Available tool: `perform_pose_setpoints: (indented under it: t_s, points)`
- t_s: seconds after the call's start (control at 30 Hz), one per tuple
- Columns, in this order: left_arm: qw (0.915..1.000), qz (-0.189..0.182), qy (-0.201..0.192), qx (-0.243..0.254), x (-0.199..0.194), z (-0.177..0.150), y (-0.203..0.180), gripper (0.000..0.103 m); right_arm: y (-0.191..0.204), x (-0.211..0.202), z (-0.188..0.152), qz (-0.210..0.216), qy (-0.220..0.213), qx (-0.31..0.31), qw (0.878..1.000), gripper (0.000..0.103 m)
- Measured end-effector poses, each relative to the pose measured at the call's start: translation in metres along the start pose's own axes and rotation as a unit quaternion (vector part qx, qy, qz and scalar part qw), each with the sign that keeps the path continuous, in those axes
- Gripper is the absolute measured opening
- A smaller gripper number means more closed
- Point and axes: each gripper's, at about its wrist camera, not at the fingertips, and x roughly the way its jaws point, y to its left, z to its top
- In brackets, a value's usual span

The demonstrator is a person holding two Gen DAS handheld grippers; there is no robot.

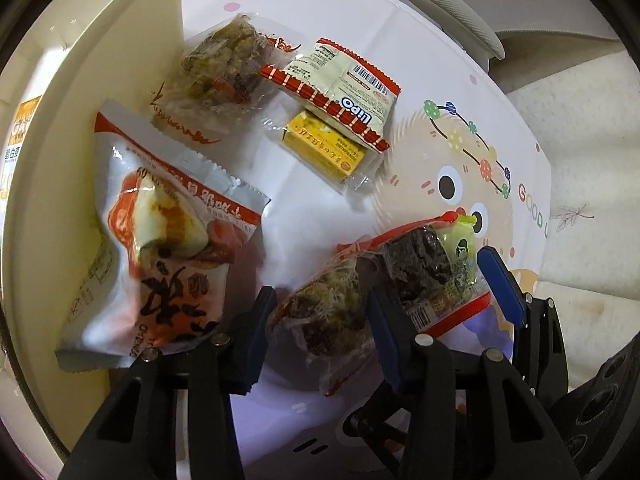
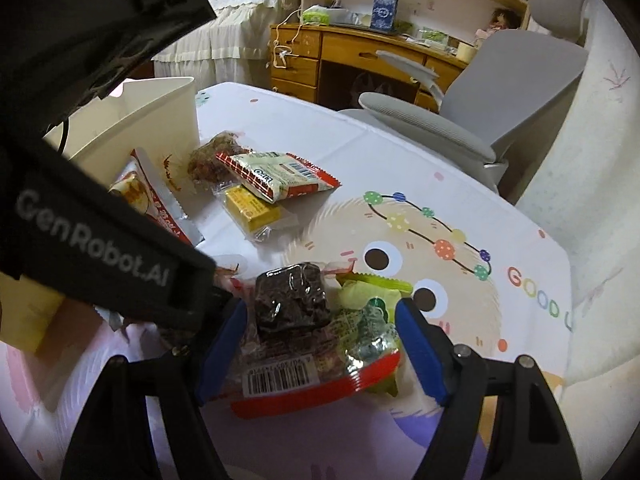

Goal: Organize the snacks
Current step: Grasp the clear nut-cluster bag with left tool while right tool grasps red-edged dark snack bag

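My left gripper points down at the table, shut on a clear-wrapped brown crumbly snack that fills the gap between its pads. Just right of it lie a dark brownie packet with a red edge and a green packet. My right gripper stands open astride both, fingers beside the wrappers. Further back lie a white-and-red pouch, a clear-wrapped granola bar, a Lipo packet and a yellow packet.
A cream bin stands at the table's back left, with boxes inside it in the left wrist view. The cartoon tablecloth is bare to the right. A grey office chair and a wooden desk stand beyond the table.
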Motion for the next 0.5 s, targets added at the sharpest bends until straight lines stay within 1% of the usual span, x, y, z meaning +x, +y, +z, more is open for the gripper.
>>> perform_pose_setpoints:
  t_s: [0.17,0.23,0.27,0.37,0.43,0.5]
  points:
    - [1.0,0.003,0.004,0.004,-0.003,0.0,0.004,0.042,0.0,0.004,0.0,0.012,0.003,-0.001,1.0,0.077]
    - [0.9999,0.008,0.007,0.003,-0.006,0.0,0.007,0.04,0.001,0.006,0.001,0.023,0.006,-0.001,1.0,0.072]
    - [0.9999,0.01,0.008,0.001,-0.009,-0.001,0.013,0.04,0.002,0.007,0.001,0.026,0.007,-0.002,1.0,0.072]
    - [0.9999,0.006,0.012,-0.01,-0.012,-0.003,0.022,0.04,0.004,0.006,0.003,0.037,0.003,0.009,0.999,0.067]
    - [0.9998,0.005,0.011,-0.016,-0.015,-0.004,0.026,0.038,0.005,0.006,0.005,0.037,0.002,0.011,0.999,0.062]
    - [0.9997,-0.002,0.009,-0.022,-0.018,-0.005,0.03,0.038,0.008,0.005,0.005,0.034,0.003,0.002,0.999,0.061]
